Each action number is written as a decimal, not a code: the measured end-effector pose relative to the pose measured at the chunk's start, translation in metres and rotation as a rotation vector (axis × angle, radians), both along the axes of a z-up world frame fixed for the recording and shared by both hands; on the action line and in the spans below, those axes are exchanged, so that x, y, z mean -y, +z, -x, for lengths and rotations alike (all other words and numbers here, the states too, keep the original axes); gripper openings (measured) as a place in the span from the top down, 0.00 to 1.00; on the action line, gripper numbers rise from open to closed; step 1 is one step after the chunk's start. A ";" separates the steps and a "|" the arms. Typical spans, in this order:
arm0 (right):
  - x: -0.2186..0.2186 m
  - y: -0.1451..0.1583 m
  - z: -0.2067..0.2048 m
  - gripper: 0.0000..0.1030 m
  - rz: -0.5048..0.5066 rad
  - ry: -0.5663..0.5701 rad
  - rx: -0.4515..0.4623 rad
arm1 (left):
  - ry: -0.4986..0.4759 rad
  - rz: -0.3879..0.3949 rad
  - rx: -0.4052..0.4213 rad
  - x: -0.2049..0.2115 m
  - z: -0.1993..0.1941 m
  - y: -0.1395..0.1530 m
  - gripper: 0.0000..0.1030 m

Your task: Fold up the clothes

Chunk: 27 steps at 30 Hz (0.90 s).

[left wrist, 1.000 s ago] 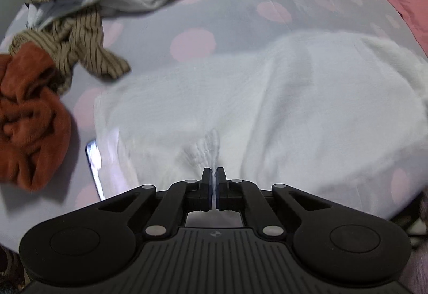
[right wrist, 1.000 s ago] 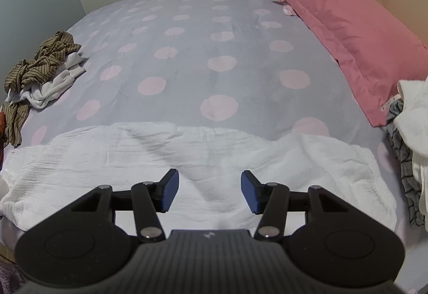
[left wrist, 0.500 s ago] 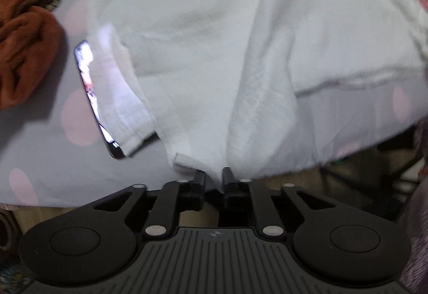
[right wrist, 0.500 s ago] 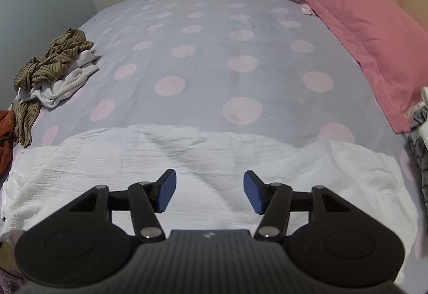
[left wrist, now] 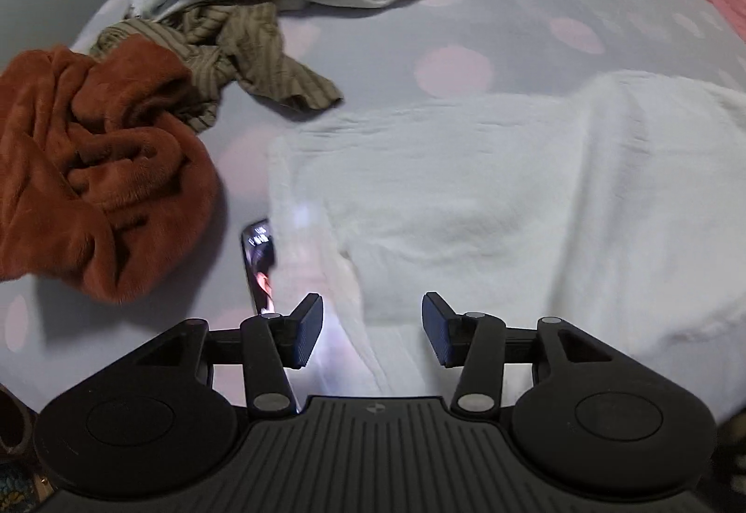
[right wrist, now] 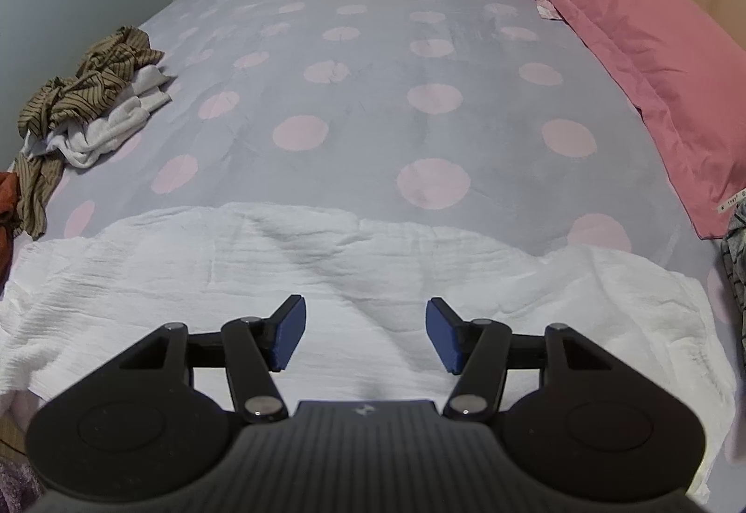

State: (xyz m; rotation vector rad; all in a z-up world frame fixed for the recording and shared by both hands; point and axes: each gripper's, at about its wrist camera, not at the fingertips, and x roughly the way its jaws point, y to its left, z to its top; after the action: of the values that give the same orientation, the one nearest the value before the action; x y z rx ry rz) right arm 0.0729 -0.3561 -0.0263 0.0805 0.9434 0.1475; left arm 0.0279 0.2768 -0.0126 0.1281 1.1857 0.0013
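On the bed [right wrist: 373,60], the white cloth [right wrist: 326,261] lies spread beneath both tools, the left tool [left wrist: 371,329] opening, the right tool [right wrist: 366,333] apart, neither gripping anything.

The left gripper [left wrist: 371,329] hung over a white cloth [left wrist: 513,205] spread on the dotted bed [left wrist: 536,14], its jaws opening with nothing pinched between them. A phone [left wrist: 259,266] lay half under the cloth's edge. Beside it sat a rust-orange garment [left wrist: 93,168] — behind that, a striped brown one [left wrist: 242,37].
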 end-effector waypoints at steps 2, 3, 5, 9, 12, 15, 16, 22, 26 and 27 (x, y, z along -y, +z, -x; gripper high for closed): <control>0.001 -0.004 -0.001 0.41 0.012 -0.003 -0.008 | 0.007 0.008 -0.007 -0.002 -0.006 -0.007 0.56; 0.002 -0.006 -0.001 0.41 0.019 -0.005 -0.012 | 0.006 0.008 -0.009 -0.001 -0.009 -0.010 0.56; 0.004 -0.010 -0.002 0.41 0.026 -0.009 -0.022 | -0.014 -0.033 0.000 0.002 -0.013 -0.016 0.56; 0.005 -0.018 -0.005 0.41 0.034 -0.011 -0.044 | -0.063 -0.120 0.033 0.012 -0.017 -0.022 0.70; 0.004 -0.019 -0.006 0.41 0.039 -0.005 -0.049 | -0.105 -0.141 0.038 0.020 -0.014 -0.022 0.76; 0.002 -0.020 -0.007 0.40 0.043 0.005 -0.048 | -0.087 -0.159 -0.002 0.018 -0.016 -0.030 0.81; 0.001 -0.020 -0.007 0.40 0.043 0.008 -0.048 | -0.080 -0.159 -0.001 0.016 -0.016 -0.032 0.81; 0.000 -0.016 -0.005 0.40 0.043 0.020 -0.029 | -0.086 -0.182 0.061 0.018 -0.011 -0.030 0.74; 0.001 -0.017 -0.004 0.40 0.041 0.014 -0.033 | -0.042 -0.180 0.051 0.011 -0.014 -0.034 0.60; 0.002 -0.018 -0.004 0.40 0.042 0.012 -0.035 | -0.037 -0.169 0.043 0.010 -0.015 -0.036 0.60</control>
State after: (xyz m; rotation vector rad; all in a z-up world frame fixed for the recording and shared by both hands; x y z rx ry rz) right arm 0.0765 -0.3579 -0.0439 0.0391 0.9820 0.1379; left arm 0.0429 0.2668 -0.0487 0.2974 1.1397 0.0714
